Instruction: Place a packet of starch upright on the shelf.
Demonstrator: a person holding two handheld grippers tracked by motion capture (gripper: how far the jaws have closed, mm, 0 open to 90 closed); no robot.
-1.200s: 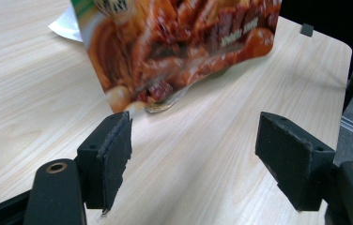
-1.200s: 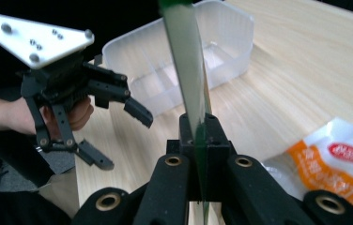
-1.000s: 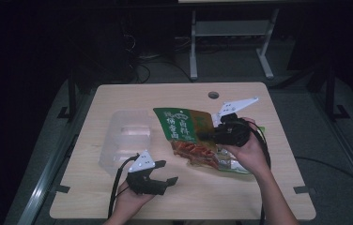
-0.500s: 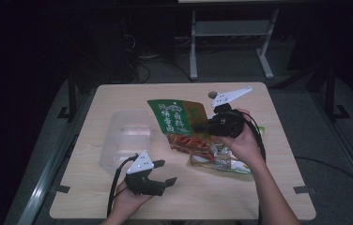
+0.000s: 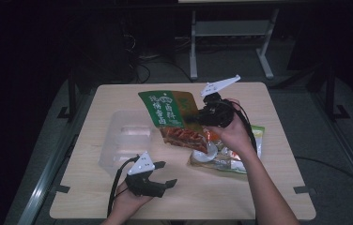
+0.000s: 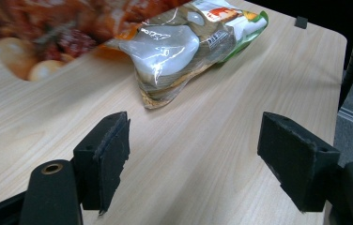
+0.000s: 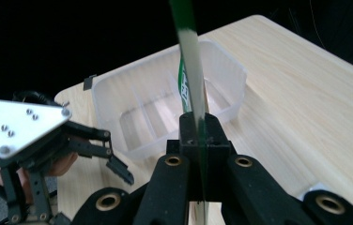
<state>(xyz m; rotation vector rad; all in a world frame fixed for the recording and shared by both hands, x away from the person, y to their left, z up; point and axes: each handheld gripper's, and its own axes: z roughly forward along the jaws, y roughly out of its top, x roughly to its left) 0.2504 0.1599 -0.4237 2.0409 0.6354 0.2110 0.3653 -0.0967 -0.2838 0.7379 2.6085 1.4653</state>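
A green and orange snack packet [image 5: 167, 110] hangs tilted above the wooden table [image 5: 282, 112], and my right gripper [image 5: 194, 119] is shut on its right edge. In the right gripper view the jaws pinch the packet's thin edge [image 7: 191, 70], which rises straight up from my right gripper [image 7: 198, 136]. A second packet [image 5: 231, 157], clear with pale contents, lies flat under the right hand. My left gripper [image 5: 163, 176] rests near the front edge, open, nothing between its jaws. In the left gripper view my left gripper [image 6: 193, 154] faces the clear packet [image 6: 184, 47] a short way ahead.
A clear plastic container [image 5: 127, 138] with dividers stands at the left of the table, seen beyond the held packet as the container [image 7: 165, 108]. My left gripper [image 7: 71, 154] lies beside it in the right gripper view. A metal stand [image 5: 231, 33] sits on the floor behind the table.
My right gripper has carried the green packet up and leftward, away from the clear packet and toward the container. The left gripper has stayed put.
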